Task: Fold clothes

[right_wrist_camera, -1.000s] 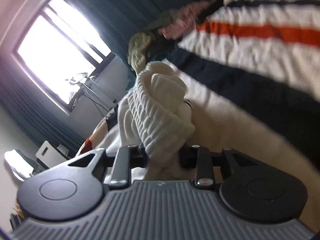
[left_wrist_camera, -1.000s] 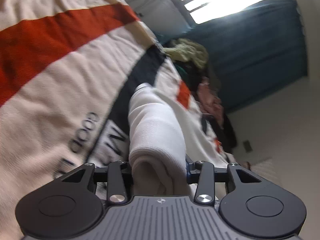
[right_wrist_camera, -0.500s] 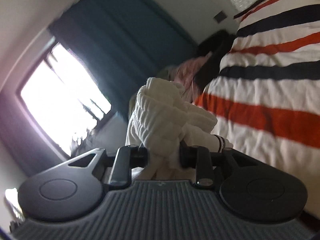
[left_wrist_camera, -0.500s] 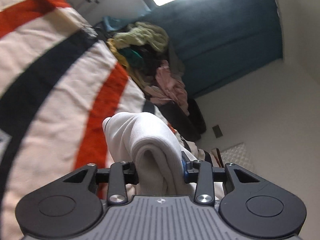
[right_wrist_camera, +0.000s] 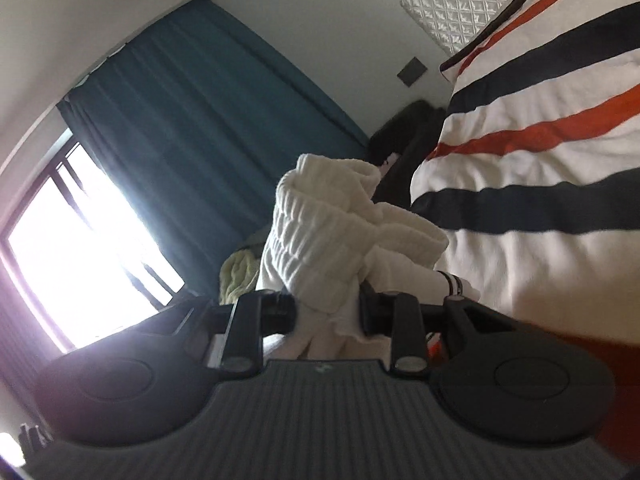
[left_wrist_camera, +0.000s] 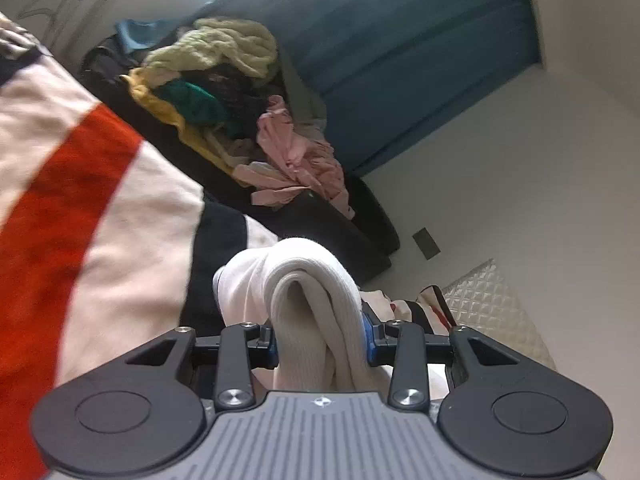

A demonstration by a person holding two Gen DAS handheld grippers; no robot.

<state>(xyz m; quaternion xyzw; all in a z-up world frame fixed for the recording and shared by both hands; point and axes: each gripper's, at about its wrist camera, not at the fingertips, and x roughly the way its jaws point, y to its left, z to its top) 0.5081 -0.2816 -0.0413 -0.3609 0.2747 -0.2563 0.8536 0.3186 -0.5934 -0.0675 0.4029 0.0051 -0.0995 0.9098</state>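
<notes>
A folded white ribbed garment (left_wrist_camera: 308,300) is pinched between the pads of my left gripper (left_wrist_camera: 320,344), which is shut on it, its rolled end bulging forward over the striped blanket (left_wrist_camera: 80,200). My right gripper (right_wrist_camera: 328,312) is shut on the same white ribbed garment (right_wrist_camera: 320,236), whose thick bunched folds rise above the jaws; a cuff with dark stripes (right_wrist_camera: 454,284) hangs to the right. The fabric hides both pairs of fingertips.
A heap of unfolded clothes (left_wrist_camera: 224,100), yellow, green and pink, lies on a dark seat (left_wrist_camera: 340,232) by the teal curtain (left_wrist_camera: 400,60). A quilted headboard (right_wrist_camera: 472,4) and wall socket (right_wrist_camera: 412,71) stand behind the bed. A bright window (right_wrist_camera: 60,260) is left.
Both grippers have swept sideways across the bed with the white garment still held. The clothes heap, curtain and headboard have come into view and the blanket's lettering has gone.
</notes>
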